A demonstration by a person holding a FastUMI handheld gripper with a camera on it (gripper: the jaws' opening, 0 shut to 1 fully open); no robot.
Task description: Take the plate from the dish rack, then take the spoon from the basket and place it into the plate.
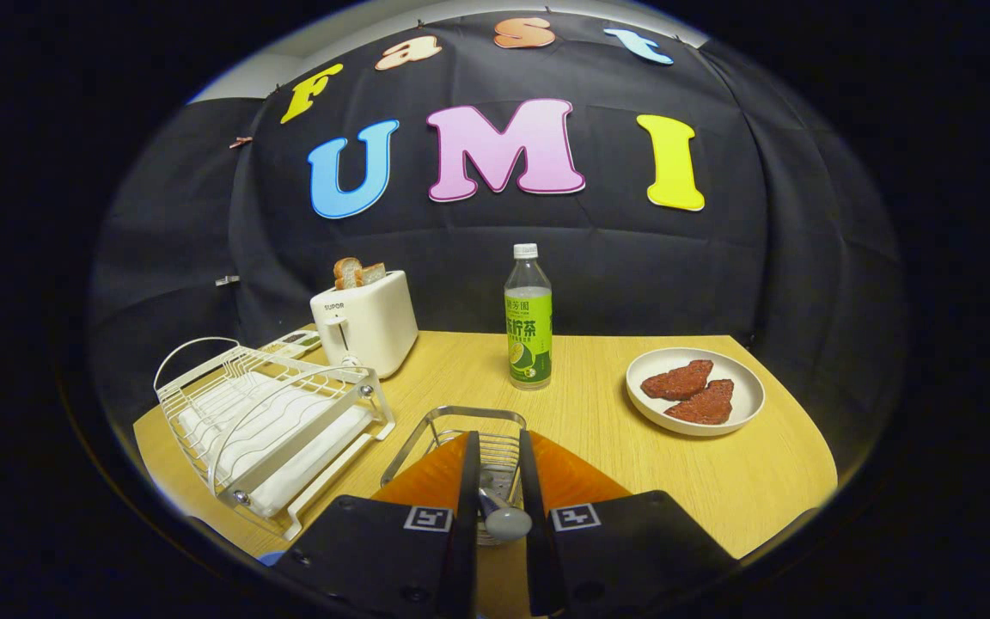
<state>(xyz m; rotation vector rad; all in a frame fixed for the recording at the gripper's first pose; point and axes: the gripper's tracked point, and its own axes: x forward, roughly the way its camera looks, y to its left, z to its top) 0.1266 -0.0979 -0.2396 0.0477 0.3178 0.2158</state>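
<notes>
A table [598,481] is standing in front of the booth's cloth wall [770,284], and a bottle [528,316] is standing upright near its middle, serving as the landmark. Left of the bottle and slightly behind it, a toaster [366,325] is sitting with bread slices [357,272] sticking out of its top. Further left of the bottle and nearer the viewer, a dish rack [267,421] is resting on the table. Right of the bottle, a plate [695,391] is lying with two flat pieces of food [691,391] on it. Directly in front of the bottle, a wire basket [469,443] is sitting, and the gripper [498,468] is reaching over it, its fingers closing on the handle of a spoon [504,518] between them.
</notes>
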